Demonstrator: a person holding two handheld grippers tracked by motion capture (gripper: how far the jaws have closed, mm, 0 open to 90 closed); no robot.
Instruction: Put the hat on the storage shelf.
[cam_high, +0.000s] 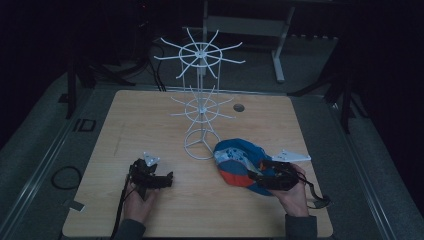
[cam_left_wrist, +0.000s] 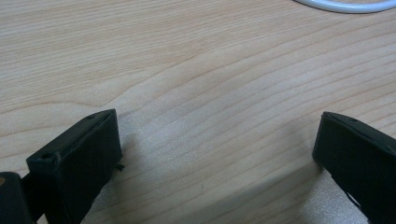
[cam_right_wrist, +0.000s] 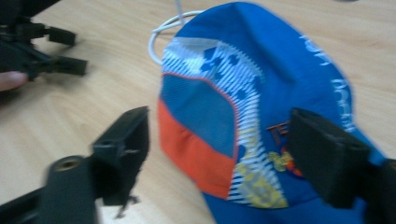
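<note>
A blue cap (cam_high: 239, 161) with white and orange panels lies on the wooden table (cam_high: 150, 120), just right of the white wire rack's base ring (cam_high: 200, 146). My right gripper (cam_high: 256, 175) hovers over the cap's near side, jaws open; in the right gripper view the cap (cam_right_wrist: 243, 102) lies between and beyond the spread jaws of my right gripper (cam_right_wrist: 219, 144). My left gripper (cam_high: 169, 179) rests low at the table's front left, open, with bare wood between its jaws (cam_left_wrist: 217, 149). The left gripper also appears in the right gripper view (cam_right_wrist: 70, 51).
The white wire rack (cam_high: 200, 55) stands upright at the table's middle back, with two tiers of spokes. A small round hole (cam_high: 238, 107) sits in the tabletop behind it. A curved bit of the rack's base ring (cam_left_wrist: 345, 5) shows at the top of the left gripper view.
</note>
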